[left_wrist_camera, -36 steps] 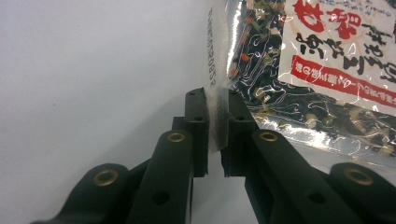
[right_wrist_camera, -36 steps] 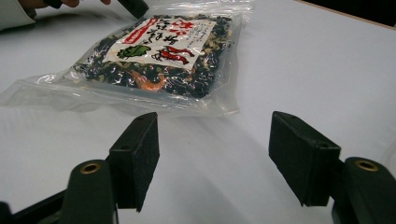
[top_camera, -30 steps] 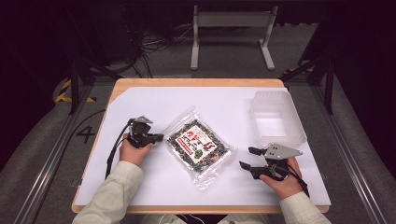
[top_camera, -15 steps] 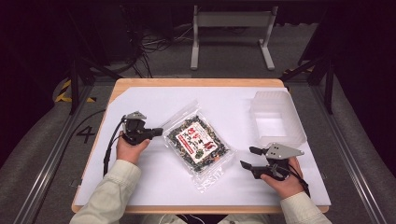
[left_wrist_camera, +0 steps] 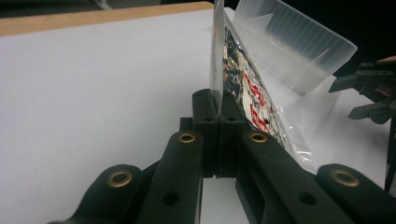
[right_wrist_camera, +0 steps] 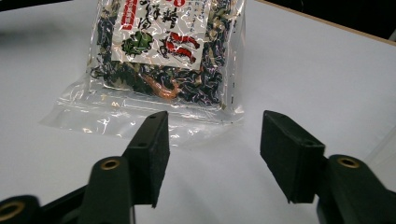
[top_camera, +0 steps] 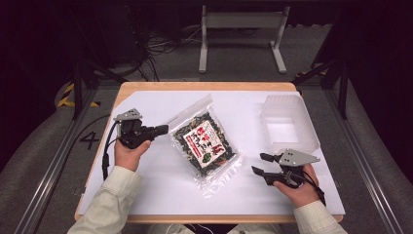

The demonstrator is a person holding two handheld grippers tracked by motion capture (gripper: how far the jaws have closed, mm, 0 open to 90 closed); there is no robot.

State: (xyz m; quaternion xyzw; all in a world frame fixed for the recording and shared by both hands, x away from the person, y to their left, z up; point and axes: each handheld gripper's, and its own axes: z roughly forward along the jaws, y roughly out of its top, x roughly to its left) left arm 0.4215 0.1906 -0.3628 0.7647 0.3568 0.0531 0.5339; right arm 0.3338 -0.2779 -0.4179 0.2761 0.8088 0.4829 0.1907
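White table [top_camera: 146, 195] under me, clear tub [top_camera: 287, 124] at its far right. Seaweed bag [top_camera: 204, 144] mid-table; my left gripper [top_camera: 163, 129] is clamped on its clear edge, that side lifted. Left gripper view: film pinched between pads [left_wrist_camera: 205, 109]. Right gripper [top_camera: 259, 163] just beside the bag's near corner, jaws apart, just been closing, nothing between them.
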